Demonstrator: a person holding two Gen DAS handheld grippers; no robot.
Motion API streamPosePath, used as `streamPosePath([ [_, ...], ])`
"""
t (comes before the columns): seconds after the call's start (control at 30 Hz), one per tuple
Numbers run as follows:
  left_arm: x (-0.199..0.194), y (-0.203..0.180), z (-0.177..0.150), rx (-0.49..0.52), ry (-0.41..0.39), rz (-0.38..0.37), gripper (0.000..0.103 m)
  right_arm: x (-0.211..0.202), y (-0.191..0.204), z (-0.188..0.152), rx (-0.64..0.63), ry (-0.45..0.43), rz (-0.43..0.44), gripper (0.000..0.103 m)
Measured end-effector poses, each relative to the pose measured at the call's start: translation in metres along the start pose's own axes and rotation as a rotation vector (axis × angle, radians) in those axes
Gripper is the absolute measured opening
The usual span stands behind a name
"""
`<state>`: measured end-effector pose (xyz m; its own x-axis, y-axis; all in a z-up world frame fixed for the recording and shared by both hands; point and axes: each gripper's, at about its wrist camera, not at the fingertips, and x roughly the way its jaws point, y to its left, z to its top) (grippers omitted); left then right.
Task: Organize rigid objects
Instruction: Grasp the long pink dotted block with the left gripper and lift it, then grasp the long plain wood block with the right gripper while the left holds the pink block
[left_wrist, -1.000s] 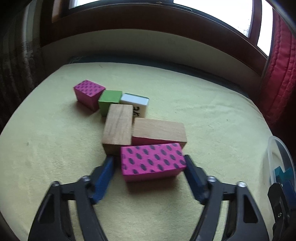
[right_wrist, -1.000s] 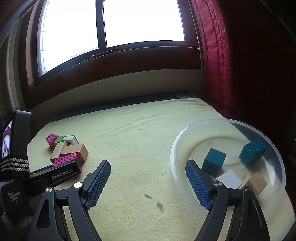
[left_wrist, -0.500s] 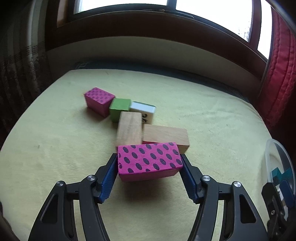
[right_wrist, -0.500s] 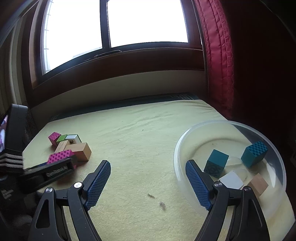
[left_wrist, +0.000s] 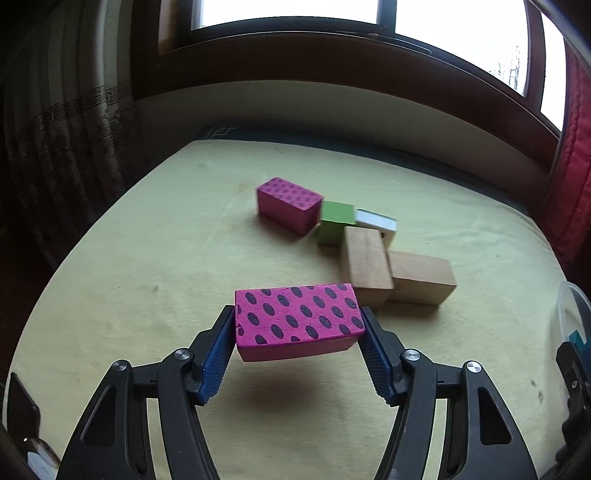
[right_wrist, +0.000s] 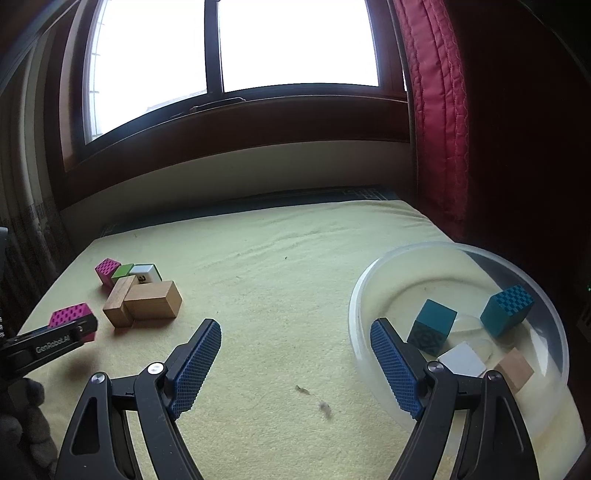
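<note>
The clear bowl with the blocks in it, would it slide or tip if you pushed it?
The bowl would probably slide rather than tip: it looks wide and shallow. The fuzzy yellow cloth may drag on it a little. It seems to be thin clear plastic, so likely light, and the blocks inside might shift or rattle.

Long block (left_wrist: 297, 320) magenta, dark oval spots; cube (left_wrist: 335, 222) green; checkered cube (right_wrist: 508, 309) teal; cloth (right_wrist: 280, 295) pale yellow.

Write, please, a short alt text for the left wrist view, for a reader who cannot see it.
The left gripper holds a long pink block with dark spots by its ends, lifted above a yellow cloth. Behind it lie two plain wooden blocks, a green block, a white block and a smaller pink block.
</note>
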<state>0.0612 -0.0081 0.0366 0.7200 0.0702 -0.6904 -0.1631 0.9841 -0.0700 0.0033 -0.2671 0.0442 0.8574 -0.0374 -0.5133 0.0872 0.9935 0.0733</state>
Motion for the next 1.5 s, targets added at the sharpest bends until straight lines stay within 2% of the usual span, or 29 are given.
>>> streamPosePath([
  [0.17,0.001,0.013,0.0,-0.019,0.0,-0.003,0.065,0.003,0.015,0.001,-0.074,0.018,0.004,0.086],
  [0.3,0.001,0.018,-0.001,-0.038,0.006,-0.014,0.065,0.012,0.035,0.002,-0.12,0.093,0.093,0.086],
  [0.43,0.001,0.021,-0.002,-0.043,0.005,-0.021,0.065,0.029,0.051,0.005,-0.11,0.168,0.166,0.086],
  [0.53,0.0,0.024,-0.001,-0.053,0.0,-0.023,0.065,0.043,0.065,0.009,-0.119,0.191,0.171,0.086],
  [0.8,0.002,0.031,-0.003,-0.073,0.005,0.028,0.065,0.077,0.104,0.018,-0.159,0.259,0.235,0.086],
  [1.23,0.004,0.05,-0.003,-0.151,0.01,0.062,0.065,0.108,0.122,0.026,-0.143,0.305,0.256,0.086],
  [1.5,0.007,0.051,-0.004,-0.153,0.021,0.062,0.065,0.116,0.126,0.028,-0.131,0.324,0.252,0.086],
])
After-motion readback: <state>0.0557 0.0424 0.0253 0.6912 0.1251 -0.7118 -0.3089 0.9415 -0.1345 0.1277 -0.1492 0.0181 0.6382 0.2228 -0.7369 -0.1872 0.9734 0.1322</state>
